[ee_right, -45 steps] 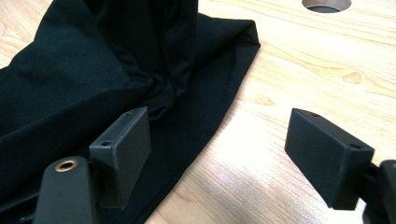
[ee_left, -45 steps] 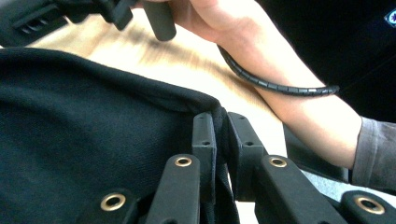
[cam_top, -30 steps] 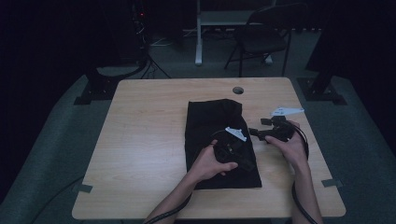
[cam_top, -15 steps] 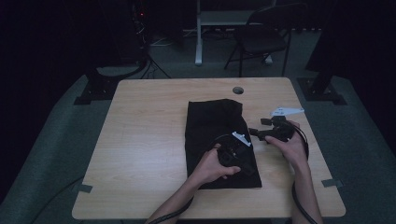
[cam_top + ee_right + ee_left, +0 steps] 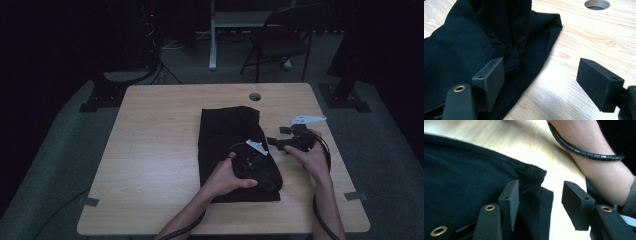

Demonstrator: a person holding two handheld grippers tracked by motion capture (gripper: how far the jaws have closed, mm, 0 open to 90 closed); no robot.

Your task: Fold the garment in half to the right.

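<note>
Folded black cloth (image 5: 235, 145) lies flat mid wooden surface (image 5: 150, 150). Left claw (image 5: 541, 202) just opened, spread over cloth's near corner, likely letting go of fold. Right claw (image 5: 541, 82) spread wide beside cloth's edge, pinching nothing, ready to help.

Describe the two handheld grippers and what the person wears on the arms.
Both the left gripper and the right gripper are black, each topped by a pale grey three-cornered plate, with blocky black jaws on arms set with brass eyelets. A black ribbed cable trails from each. The forearms are bare, with a grey sleeve edge higher up.
</note>
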